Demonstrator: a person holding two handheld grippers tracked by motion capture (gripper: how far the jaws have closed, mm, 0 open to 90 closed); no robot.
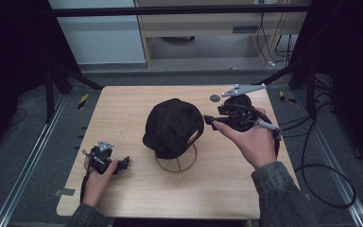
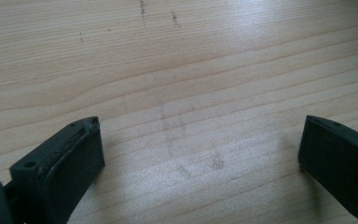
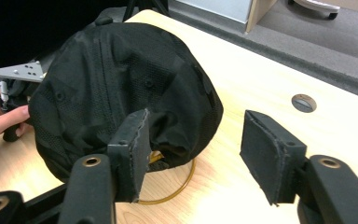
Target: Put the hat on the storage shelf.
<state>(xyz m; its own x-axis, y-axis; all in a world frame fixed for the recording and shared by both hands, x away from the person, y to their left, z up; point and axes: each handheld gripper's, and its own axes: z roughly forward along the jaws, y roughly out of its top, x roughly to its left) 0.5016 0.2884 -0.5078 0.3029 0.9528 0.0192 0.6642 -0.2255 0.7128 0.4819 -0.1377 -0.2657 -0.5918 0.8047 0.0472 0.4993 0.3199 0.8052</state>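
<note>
Black cap (image 1: 172, 126) mid-frame on wire stand (image 1: 177, 163), desk (image 1: 123, 109) centre — right gripper (image 1: 211, 121) alongside, fingers apart, likely lining up a grasp; left gripper (image 1: 123, 163) lower left, fingers apart, empty.

A lab or test room set up for recording is suggested. A small pale wooden table (image 1: 123, 198) is placed on grey carpet between metal floor rails (image 1: 26, 165), and black curtains (image 1: 9, 56) are hung at the left and right. A dark frame bar (image 1: 179, 10) is run across the far side, loose black cables (image 1: 328, 182) are trailed over the floor at the right, and light wooden cabinets (image 1: 208, 28) are seen at the back.
</note>
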